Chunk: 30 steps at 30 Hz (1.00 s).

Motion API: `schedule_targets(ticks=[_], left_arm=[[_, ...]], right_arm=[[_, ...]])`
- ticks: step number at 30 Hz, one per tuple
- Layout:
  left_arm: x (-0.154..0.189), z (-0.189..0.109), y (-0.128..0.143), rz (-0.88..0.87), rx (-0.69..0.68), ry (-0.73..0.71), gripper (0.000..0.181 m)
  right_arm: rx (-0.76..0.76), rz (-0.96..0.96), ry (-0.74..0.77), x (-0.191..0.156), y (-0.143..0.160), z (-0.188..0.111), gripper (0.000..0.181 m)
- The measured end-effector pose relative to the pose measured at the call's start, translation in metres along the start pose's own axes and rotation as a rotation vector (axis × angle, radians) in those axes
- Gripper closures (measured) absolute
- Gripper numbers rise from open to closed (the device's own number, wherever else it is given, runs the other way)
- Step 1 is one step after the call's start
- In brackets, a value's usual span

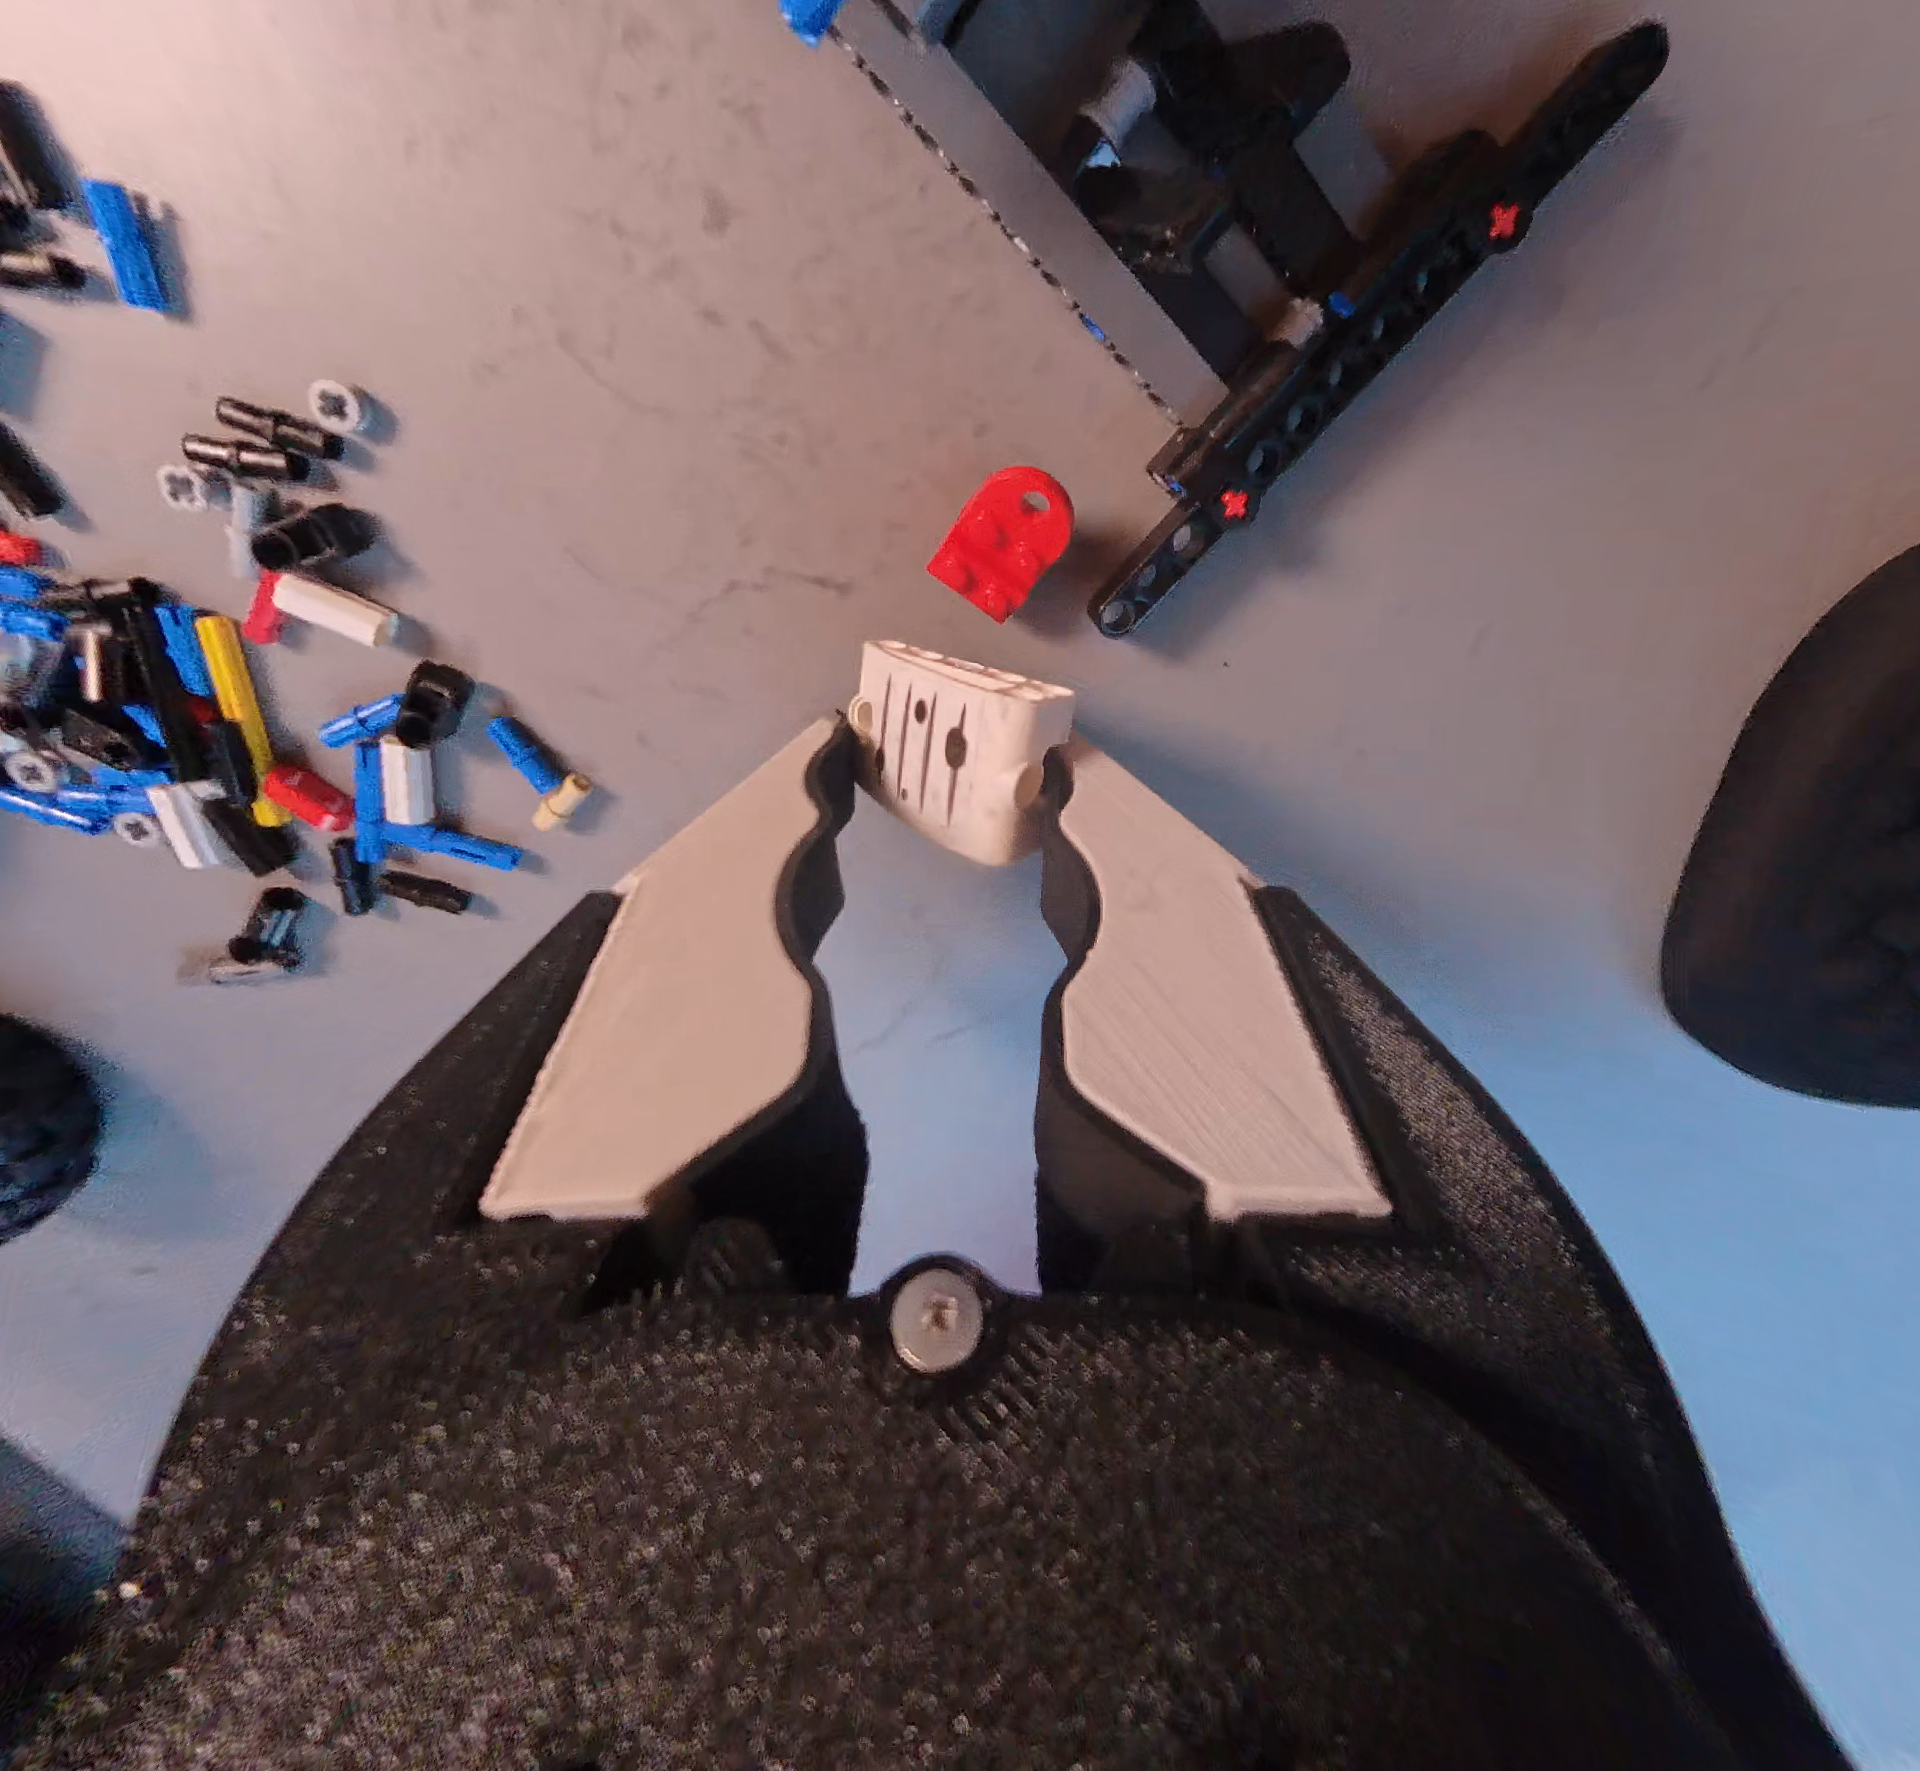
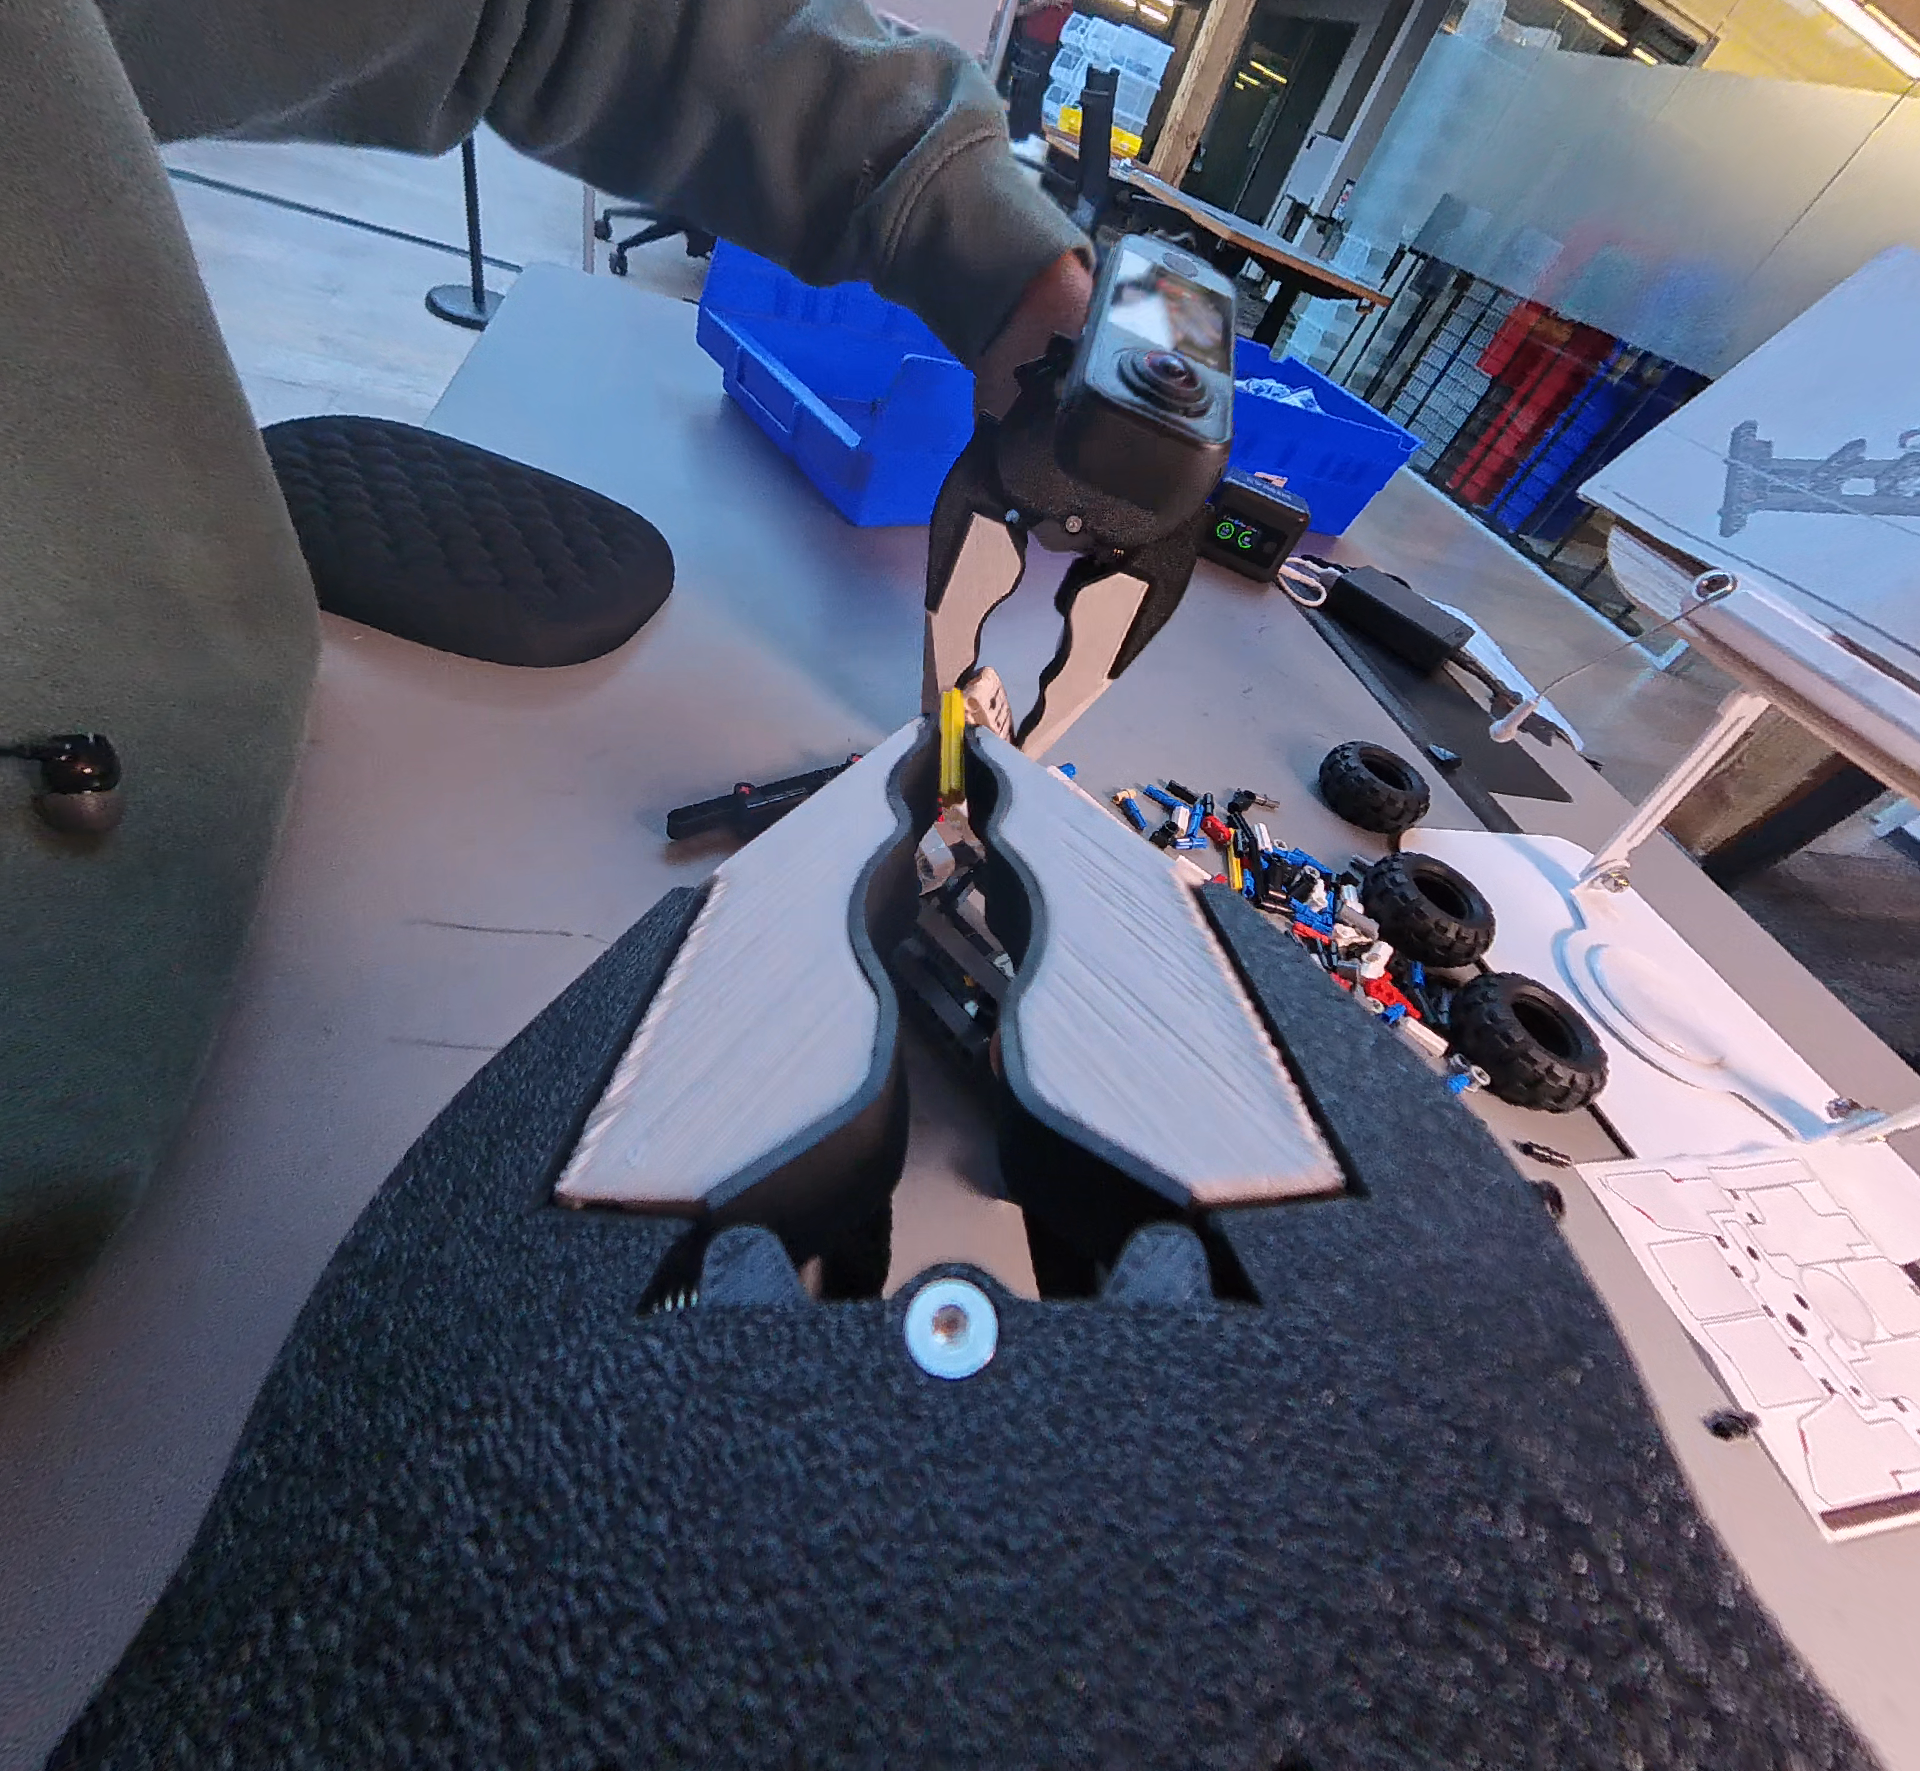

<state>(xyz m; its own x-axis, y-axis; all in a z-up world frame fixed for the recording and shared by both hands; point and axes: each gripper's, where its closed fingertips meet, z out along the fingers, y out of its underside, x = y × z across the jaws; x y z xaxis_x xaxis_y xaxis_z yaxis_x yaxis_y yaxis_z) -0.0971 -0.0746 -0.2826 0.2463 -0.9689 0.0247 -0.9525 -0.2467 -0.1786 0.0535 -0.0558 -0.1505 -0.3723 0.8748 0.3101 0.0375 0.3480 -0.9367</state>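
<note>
My left gripper is shut on a white ribbed building block, held by its two ends above the grey table. A red rounded piece lies just beyond it, beside a long black holed beam with red pins. My right gripper is shut on a thin yellow stick that stands upright between its tips. The left gripper with the white block hangs just beyond the yellow stick. A black and grey assembly lies under the right fingers.
A pile of small blue, black and white parts lies at the left, also in the right wrist view. Three black tyres lie at the right. A black padded rest, blue bins, a paper sheet and a person's sleeve surround the work. My hands' fingertips stand some 20 centimetres from each other. The red rounded piece is about 4 centimetres from my left fingertips and 15 centimetres from my right.
</note>
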Motion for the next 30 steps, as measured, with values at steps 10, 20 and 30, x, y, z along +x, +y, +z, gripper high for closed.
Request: schedule_targets(ticks=[10,20,30], left_arm=[[0.038,-0.085,-0.086,-0.138,0.689,-0.190,0.155],[0.072,-0.055,-0.166,-0.171,0.879,-0.224,0.155],[0.079,-0.040,-0.169,-0.183,0.852,-0.210,0.155]], right_arm=[[-0.025,0.036,0.017,0.000,-0.006,0.007,0.178],[-0.215,-0.107,-0.140,-0.049,-0.007,0.011,0.179],[-0.357,-0.131,-0.188,-0.061,0.009,0.001,0.178]])
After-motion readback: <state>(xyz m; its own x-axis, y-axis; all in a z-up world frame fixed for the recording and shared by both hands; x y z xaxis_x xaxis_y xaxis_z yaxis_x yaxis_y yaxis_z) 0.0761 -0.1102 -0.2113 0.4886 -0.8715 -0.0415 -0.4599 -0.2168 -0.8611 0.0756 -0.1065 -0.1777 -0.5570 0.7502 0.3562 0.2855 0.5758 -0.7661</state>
